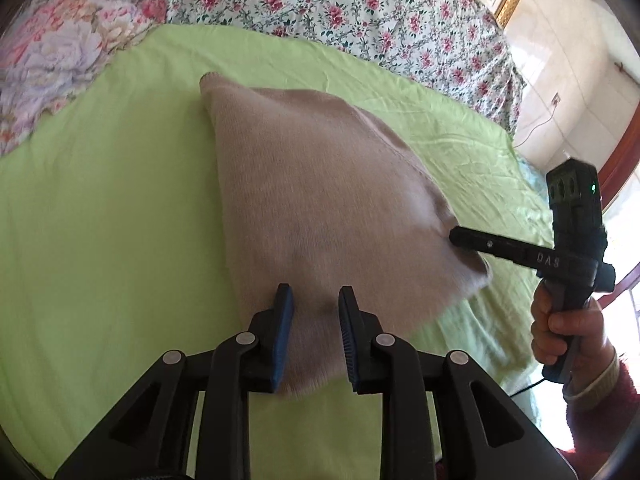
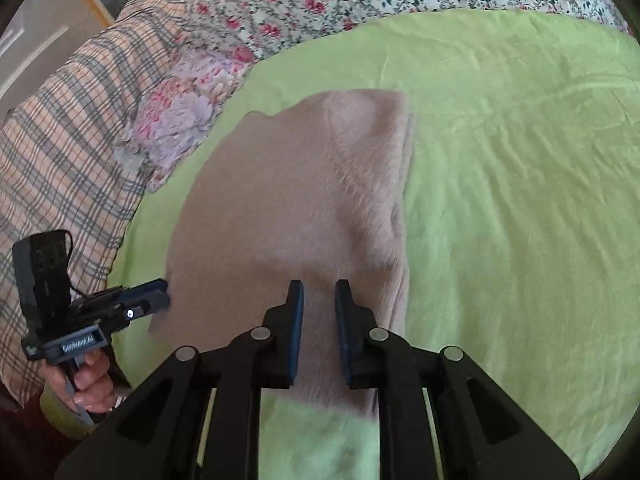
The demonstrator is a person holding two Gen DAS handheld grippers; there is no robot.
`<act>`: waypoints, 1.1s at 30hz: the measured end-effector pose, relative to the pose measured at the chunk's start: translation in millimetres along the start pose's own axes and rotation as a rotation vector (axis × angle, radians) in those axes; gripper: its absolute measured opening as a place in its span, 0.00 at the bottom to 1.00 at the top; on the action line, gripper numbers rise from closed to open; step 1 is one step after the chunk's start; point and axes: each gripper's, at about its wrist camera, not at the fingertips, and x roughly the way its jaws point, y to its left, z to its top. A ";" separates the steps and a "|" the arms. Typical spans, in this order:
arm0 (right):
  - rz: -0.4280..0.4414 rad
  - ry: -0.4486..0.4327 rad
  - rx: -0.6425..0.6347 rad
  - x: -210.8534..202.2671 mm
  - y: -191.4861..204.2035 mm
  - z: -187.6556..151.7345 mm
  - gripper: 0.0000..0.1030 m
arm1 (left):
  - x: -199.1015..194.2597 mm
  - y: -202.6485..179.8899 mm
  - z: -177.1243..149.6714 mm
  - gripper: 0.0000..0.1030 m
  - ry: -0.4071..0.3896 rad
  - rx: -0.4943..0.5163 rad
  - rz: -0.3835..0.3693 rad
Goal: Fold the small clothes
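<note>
A beige fuzzy knit garment (image 1: 316, 208) lies on the green sheet (image 1: 100, 208), its near edge lifted. My left gripper (image 1: 316, 312) has the near hem between its blue pads, jaws a little apart with cloth in the gap. My right gripper (image 2: 319, 304) holds the garment (image 2: 288, 200) the same way at its other near corner. In the left wrist view the right gripper (image 1: 460, 238) pinches the garment's right corner. In the right wrist view the left gripper (image 2: 158, 294) touches the garment's left corner.
A floral quilt (image 1: 340, 4) is bunched along the far side of the bed. A plaid blanket (image 2: 60, 152) and a flowered pillow (image 2: 180, 120) lie at the left. The bed's right edge drops to a tiled floor (image 1: 568, 92).
</note>
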 end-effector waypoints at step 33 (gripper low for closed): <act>0.101 -0.077 0.333 77.6 -93.2 137.8 0.46 | -2.3 28.4 22.2 0.40 -0.012 -0.111 0.083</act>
